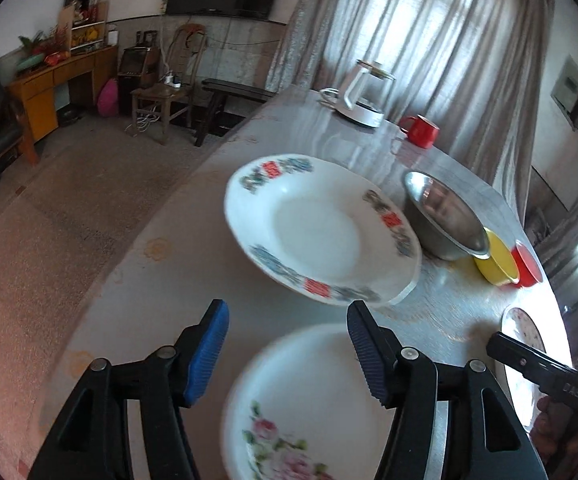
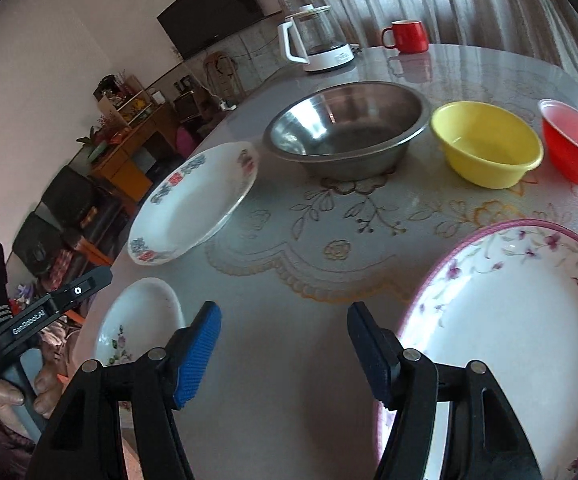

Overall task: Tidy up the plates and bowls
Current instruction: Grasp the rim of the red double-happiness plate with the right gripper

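White blue-patterned plate [image 2: 193, 204] overhangs the table [image 2: 289, 264] edge, fingers apart.

Both grippers, left gripper [image 1: 287, 354] and right gripper [image 2: 284, 354], have black plastic arms with silver rivets and ribbed blue pads [image 2: 197, 356]; white "GenRobot.AI" lettering marks one body; bare fingers [image 2: 45, 390] grip its handle

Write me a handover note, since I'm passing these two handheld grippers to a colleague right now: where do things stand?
Left gripper: open, empty, hovering over the small rose-print plate.
Right gripper: open, empty, beside the pink-rimmed floral plate.
Blue-and-red patterned plate lies separately at the table's left edge.
Steel bowl, yellow bowl and red bowl stand in a row, not nested.
Done: nothing stacked.
Left: stack the three plates, nest the bowls.
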### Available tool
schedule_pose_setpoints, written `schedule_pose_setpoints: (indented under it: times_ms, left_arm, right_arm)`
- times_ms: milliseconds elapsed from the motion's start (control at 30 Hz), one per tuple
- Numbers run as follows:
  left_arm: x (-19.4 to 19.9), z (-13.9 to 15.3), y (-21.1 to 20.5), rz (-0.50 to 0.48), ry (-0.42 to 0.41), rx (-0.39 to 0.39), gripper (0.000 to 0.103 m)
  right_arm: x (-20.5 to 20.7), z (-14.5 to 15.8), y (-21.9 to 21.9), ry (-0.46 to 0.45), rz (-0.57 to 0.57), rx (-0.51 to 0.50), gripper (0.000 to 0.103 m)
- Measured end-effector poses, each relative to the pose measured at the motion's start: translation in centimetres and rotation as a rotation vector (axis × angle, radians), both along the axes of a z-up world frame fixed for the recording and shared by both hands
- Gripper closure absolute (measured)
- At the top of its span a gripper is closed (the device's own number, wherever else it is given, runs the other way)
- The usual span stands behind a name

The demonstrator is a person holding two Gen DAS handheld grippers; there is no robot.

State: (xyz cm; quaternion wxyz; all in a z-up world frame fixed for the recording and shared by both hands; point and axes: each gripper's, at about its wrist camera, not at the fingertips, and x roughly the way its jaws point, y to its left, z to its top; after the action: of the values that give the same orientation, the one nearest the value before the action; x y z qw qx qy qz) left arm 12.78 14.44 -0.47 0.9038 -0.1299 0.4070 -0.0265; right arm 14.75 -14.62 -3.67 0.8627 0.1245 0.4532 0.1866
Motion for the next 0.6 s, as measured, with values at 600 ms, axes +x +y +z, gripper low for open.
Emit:
schedule_pose_setpoints:
  times_ms: [600]
  left_arm:
    - [11.6,-2.1,3.9,-0.008,0.042,-0.024,0.038]
  right_arm:
    - [10.6,-1.9,7.0,0.049,0.051,0.018,0.036]
